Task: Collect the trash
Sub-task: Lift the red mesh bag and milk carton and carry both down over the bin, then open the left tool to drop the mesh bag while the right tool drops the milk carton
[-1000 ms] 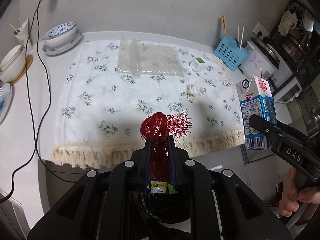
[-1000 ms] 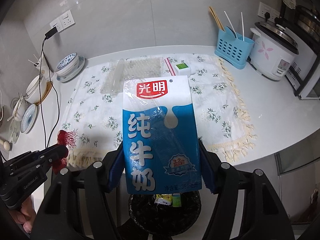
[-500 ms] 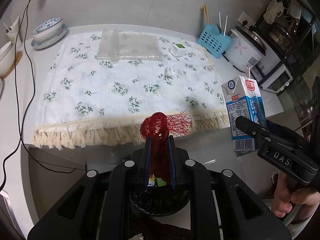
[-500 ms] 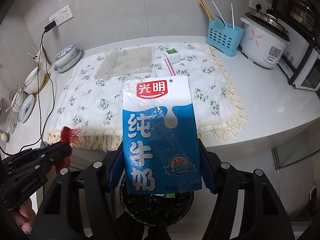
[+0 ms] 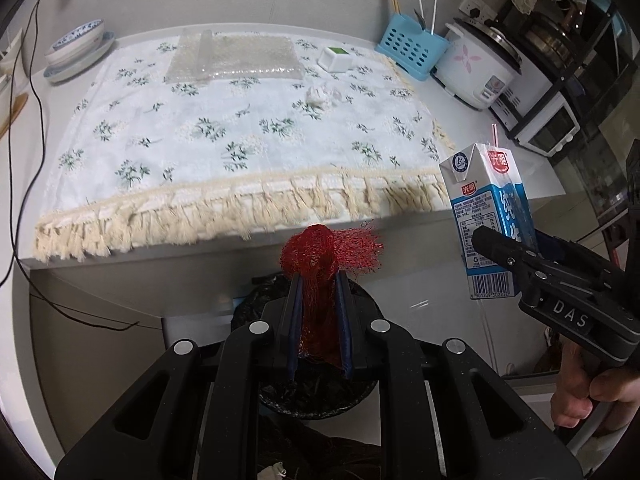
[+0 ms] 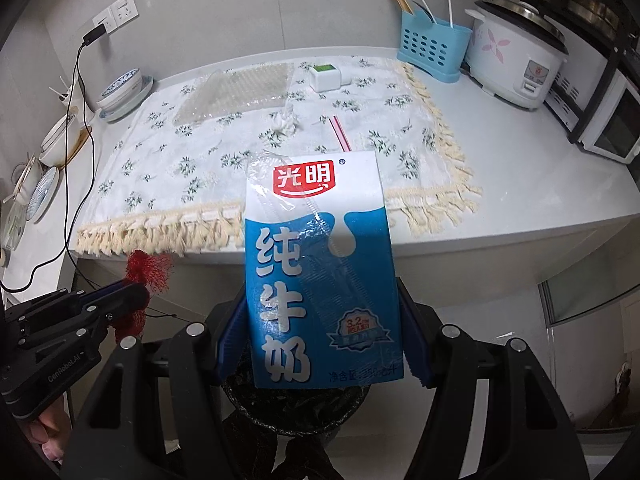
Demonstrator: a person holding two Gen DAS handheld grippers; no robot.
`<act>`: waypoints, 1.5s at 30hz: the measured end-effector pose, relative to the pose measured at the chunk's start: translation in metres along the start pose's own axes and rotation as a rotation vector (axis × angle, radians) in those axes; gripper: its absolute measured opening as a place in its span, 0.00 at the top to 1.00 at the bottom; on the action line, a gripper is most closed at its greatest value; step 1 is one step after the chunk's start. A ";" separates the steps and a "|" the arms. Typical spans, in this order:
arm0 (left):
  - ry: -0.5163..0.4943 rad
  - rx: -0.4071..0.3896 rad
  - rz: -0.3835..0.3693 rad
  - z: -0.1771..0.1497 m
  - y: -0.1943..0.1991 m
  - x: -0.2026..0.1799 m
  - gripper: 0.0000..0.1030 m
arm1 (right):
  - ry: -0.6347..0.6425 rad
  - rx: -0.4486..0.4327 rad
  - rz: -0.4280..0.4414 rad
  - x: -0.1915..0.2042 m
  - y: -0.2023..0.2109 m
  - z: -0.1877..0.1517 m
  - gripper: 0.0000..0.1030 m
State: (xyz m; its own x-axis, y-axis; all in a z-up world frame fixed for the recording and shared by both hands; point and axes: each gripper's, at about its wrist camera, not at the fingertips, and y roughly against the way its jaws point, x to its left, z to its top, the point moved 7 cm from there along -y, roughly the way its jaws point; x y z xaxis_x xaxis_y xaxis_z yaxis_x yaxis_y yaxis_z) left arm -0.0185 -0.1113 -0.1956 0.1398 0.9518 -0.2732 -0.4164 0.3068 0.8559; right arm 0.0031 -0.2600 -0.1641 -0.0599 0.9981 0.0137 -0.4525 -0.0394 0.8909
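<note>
At the far left of the counter (image 5: 24, 184), stacked bowls (image 5: 76, 46) sit near the wall, and a black cable (image 5: 30, 92) runs down past the counter's edge. A flowered cloth (image 5: 240, 128) covers the middle of the counter, its fringe hanging over the front edge. On the cloth, toward the back, lies a sheet of bubble wrap (image 5: 236, 60); to its right a small white box (image 5: 336, 59), and nearer the front a crumpled tissue (image 5: 320, 94).

In front of the counter edge, the left gripper (image 5: 318, 280) is closed tight on a wad of red net (image 5: 324, 252), held over the open mouth of a black-lined bin (image 5: 256, 304) on the floor. To its right, apart from it with a free gap between, the right gripper (image 6: 320, 308) is clamped on both sides of a blue and white milk carton (image 6: 320, 272), upright, with a striped straw (image 6: 340, 132) sticking up from its top. The carton hangs above the bin (image 6: 280, 404), clear of the counter front.

Farther right on the bare counter stand a blue basket (image 6: 434, 46) of utensils and a rice cooker (image 6: 516, 64).
</note>
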 end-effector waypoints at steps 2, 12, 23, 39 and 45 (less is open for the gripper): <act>-0.002 0.003 0.003 -0.007 -0.003 -0.001 0.86 | 0.004 0.007 0.001 -0.003 -0.003 -0.008 0.40; 0.005 0.049 0.018 -0.040 -0.031 -0.001 0.86 | 0.026 0.032 0.013 -0.011 -0.025 -0.052 0.40; -0.008 0.074 0.004 -0.071 -0.068 -0.009 0.85 | 0.056 0.072 0.022 -0.015 -0.059 -0.095 0.40; -0.039 0.155 0.053 -0.096 -0.147 -0.009 0.85 | 0.006 0.138 -0.013 -0.040 -0.095 -0.131 0.40; -0.035 0.177 0.070 -0.105 -0.166 -0.010 0.85 | -0.015 0.154 -0.025 -0.053 -0.094 -0.139 0.40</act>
State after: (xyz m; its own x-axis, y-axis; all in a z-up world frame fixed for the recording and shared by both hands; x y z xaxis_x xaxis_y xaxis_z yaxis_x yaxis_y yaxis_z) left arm -0.0452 -0.1713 -0.3814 0.1485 0.9691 -0.1971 -0.2623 0.2308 0.9370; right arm -0.0748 -0.3155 -0.3121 -0.0367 0.9993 -0.0042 -0.3118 -0.0075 0.9501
